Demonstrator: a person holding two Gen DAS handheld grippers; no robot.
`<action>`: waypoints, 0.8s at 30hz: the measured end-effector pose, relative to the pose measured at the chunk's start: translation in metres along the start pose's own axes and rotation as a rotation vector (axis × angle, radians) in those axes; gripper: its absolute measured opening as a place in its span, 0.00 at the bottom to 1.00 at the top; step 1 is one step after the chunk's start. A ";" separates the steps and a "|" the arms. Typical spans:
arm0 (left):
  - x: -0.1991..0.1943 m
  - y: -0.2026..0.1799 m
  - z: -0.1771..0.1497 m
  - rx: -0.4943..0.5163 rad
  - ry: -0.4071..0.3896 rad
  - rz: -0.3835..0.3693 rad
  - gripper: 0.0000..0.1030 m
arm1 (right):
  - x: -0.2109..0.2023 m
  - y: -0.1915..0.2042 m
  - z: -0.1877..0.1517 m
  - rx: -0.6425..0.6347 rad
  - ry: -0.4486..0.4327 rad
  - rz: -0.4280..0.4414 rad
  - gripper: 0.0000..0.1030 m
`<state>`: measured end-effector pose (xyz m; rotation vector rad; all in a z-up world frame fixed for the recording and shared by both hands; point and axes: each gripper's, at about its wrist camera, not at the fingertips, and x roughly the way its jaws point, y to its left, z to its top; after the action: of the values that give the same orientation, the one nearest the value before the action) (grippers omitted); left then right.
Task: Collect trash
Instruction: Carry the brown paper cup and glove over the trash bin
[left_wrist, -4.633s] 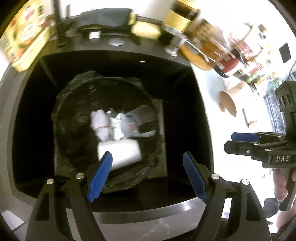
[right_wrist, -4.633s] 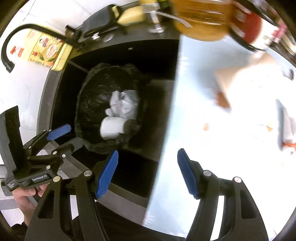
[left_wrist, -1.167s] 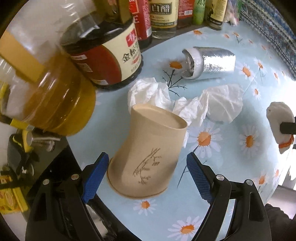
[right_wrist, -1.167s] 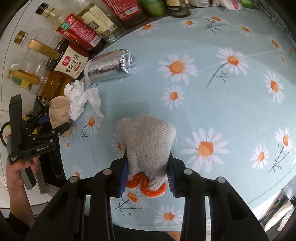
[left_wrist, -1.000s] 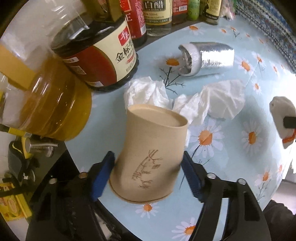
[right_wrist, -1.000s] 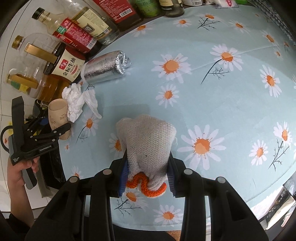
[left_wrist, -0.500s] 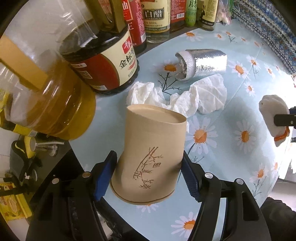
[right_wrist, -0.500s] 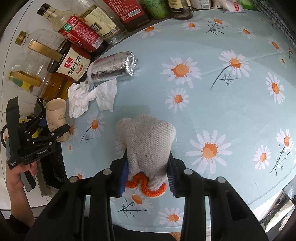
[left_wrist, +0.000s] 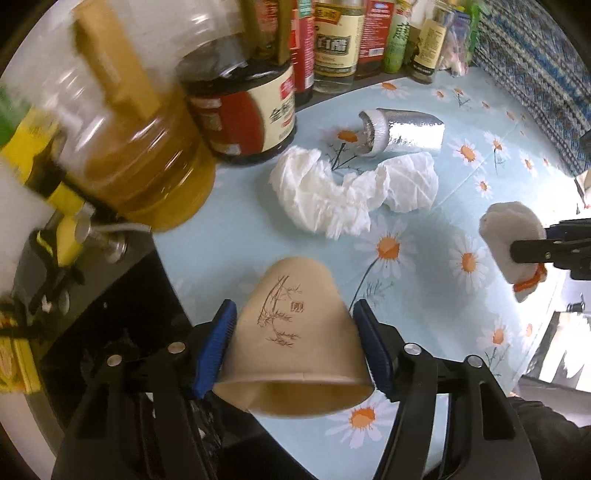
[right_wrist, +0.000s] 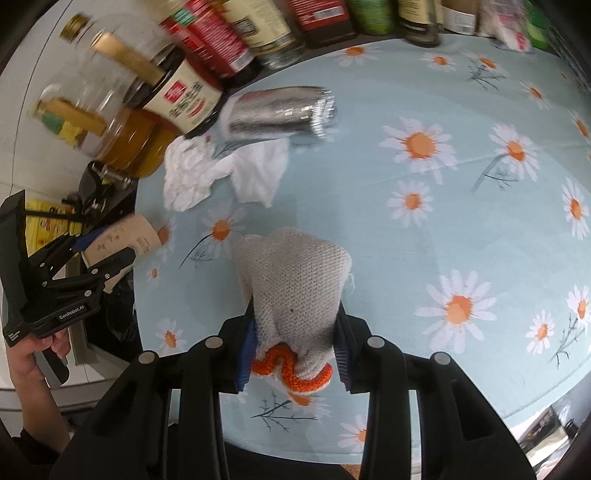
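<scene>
With the left gripper (left_wrist: 295, 347) jaws clenched on the tan paper cup (left_wrist: 295, 332) and the right gripper (right_wrist: 295, 343) jaws grasping a grey knitted glove (right_wrist: 295, 280), carry the cup gently, uncrushed, off the daisy-print bench (left_wrist: 258, 236) edge beside it.

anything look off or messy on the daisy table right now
Yes. Crumpled white tissue is strewn on the tablecloth, and a foil-wrapped roll lies on its side beside the soy sauce bottle. The paper cup is tipped over in the left gripper.

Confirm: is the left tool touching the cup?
Touching. The left wrist view shows both blue pads of the left tool pressed against the sides of the cup, which is lifted and tilted.
</scene>
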<state>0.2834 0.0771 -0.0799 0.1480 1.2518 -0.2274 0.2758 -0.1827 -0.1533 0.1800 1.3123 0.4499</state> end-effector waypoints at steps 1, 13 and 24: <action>-0.002 0.001 -0.004 -0.009 -0.003 0.000 0.61 | 0.002 0.003 0.000 -0.008 0.003 0.002 0.36; -0.026 0.025 -0.049 -0.138 -0.048 -0.028 0.60 | 0.016 0.057 -0.002 -0.135 0.036 0.019 0.36; -0.049 0.061 -0.093 -0.245 -0.101 -0.020 0.60 | 0.034 0.129 -0.006 -0.270 0.062 0.035 0.36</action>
<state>0.1989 0.1621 -0.0627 -0.0858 1.1707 -0.0963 0.2479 -0.0534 -0.1363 -0.0368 1.2963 0.6608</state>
